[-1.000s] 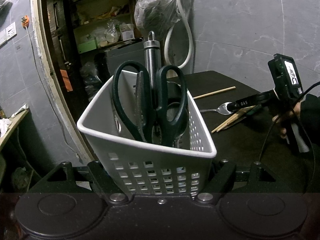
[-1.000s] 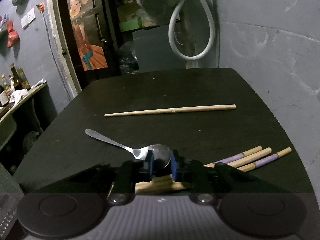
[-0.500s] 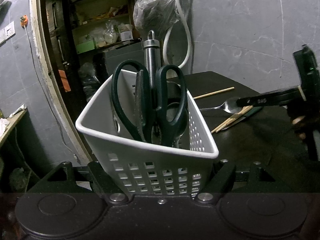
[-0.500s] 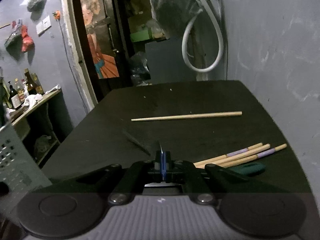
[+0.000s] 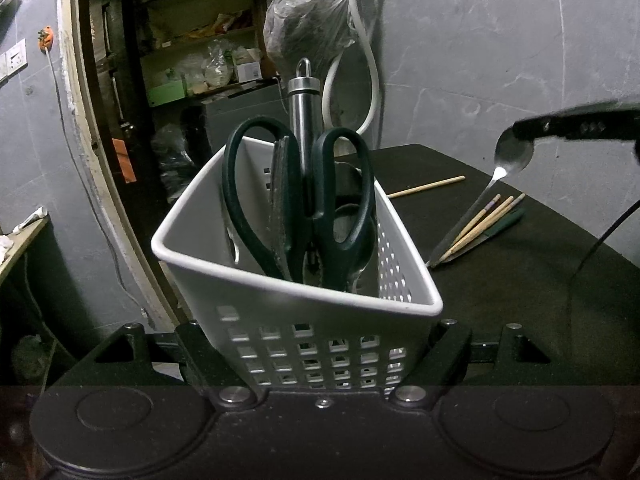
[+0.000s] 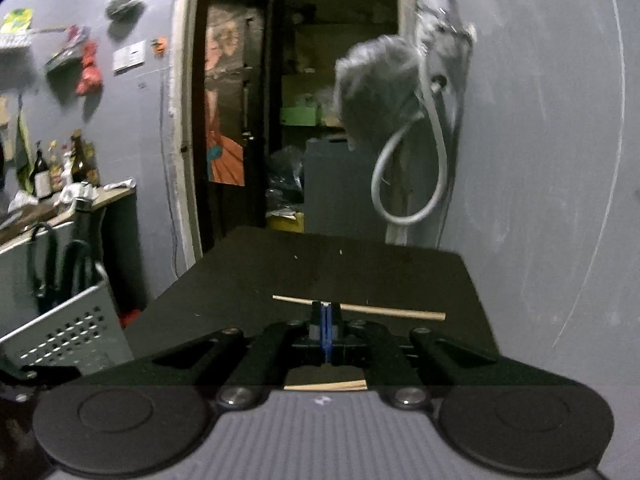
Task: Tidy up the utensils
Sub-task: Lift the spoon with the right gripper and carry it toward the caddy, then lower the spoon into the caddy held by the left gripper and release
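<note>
My left gripper (image 5: 320,334) is shut on a white perforated basket (image 5: 304,320), one finger against each side wall. Dark-green-handled scissors (image 5: 298,200) and a steel-handled utensil (image 5: 303,108) stand upright in it. In the left wrist view my right gripper (image 5: 520,130) hangs at the upper right, shut on the bowl of a metal spoon (image 5: 513,155). The spoon's handle slants down toward the table. In the right wrist view the right gripper (image 6: 326,320) has its blue pads pressed together, and the spoon itself hardly shows. The basket (image 6: 68,332) is at that view's left edge.
On the black table (image 5: 520,280) lie a bundle of chopsticks (image 5: 480,222), a green-handled knife (image 5: 504,224) beside them and a single chopstick (image 5: 426,187) farther back. A grey wall with a white hose (image 5: 372,80) stands behind. An open doorway is at the left.
The right gripper closed on the spoon's bowl and lifted it off the table, rising and swinging toward the basket. The left gripper and the basket stayed still.
</note>
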`<action>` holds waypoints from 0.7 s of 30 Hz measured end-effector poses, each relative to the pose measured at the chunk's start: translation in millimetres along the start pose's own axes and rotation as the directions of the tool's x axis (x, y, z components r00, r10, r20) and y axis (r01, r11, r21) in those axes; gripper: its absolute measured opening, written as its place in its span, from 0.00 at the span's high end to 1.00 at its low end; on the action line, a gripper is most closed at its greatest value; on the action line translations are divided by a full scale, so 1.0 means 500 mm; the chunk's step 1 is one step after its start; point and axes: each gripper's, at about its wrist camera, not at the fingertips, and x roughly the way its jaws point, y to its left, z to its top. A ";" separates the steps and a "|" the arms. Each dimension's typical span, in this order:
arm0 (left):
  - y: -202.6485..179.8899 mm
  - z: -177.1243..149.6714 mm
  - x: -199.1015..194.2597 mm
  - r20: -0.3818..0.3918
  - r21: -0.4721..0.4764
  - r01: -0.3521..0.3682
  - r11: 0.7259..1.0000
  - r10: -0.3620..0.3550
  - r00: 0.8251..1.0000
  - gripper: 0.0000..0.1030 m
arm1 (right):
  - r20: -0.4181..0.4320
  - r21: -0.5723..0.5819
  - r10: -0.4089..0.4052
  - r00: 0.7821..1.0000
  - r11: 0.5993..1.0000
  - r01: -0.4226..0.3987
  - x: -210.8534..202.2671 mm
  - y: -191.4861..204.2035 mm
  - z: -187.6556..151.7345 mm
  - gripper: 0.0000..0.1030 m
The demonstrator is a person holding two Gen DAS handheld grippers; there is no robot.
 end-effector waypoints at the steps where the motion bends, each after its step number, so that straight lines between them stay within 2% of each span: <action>1: 0.001 0.000 0.000 0.001 0.000 0.001 1.000 -0.001 1.000 0.22 | -0.001 -0.029 -0.002 1.000 1.000 0.002 -0.010 0.007 0.009 0.99; 6: 0.002 -0.002 -0.001 0.004 0.000 0.004 1.000 -0.004 1.000 0.23 | -0.003 -0.186 -0.016 1.000 0.982 0.015 -0.066 0.053 0.041 0.99; 10: 0.003 -0.003 0.000 0.006 0.001 0.007 1.000 -0.007 1.000 0.22 | -0.023 -0.296 -0.013 1.000 0.955 0.006 -0.077 0.093 0.038 0.99; 16: 0.003 -0.003 0.000 0.006 0.001 0.008 1.000 -0.008 1.000 0.23 | -0.057 -0.352 0.028 0.998 0.935 -0.046 -0.063 0.136 0.007 0.99; 21: 0.002 -0.003 0.001 0.006 0.002 0.011 1.000 -0.011 1.000 0.22 | -0.049 -0.384 0.069 0.996 0.920 -0.082 -0.067 0.162 -0.001 0.99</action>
